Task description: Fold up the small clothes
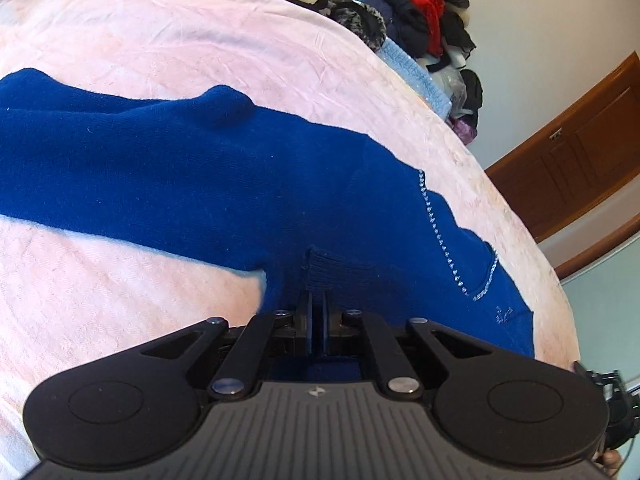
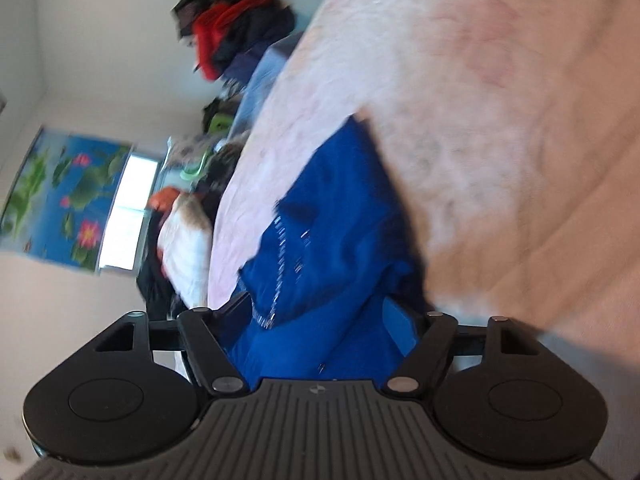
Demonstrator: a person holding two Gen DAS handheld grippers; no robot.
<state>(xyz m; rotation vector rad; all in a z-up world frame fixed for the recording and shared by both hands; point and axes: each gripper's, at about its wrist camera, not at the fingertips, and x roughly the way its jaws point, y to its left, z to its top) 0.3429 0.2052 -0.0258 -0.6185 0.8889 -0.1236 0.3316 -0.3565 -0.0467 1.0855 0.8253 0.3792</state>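
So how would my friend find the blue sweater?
Look at the big pink blanket covering the bed. The blue sweater lies spread across its middle, away from the clothes pile at the far edge. It alone has a sparkly line of little silver beads.

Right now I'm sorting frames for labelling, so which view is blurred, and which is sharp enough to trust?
Left wrist view: sharp, knit ribs and the studded trim on the blue sweater read clearly, though the pink bedspread bulges with fisheye curve. Right wrist view: motion-smeared throughout, studs streaked, wall poster soft.
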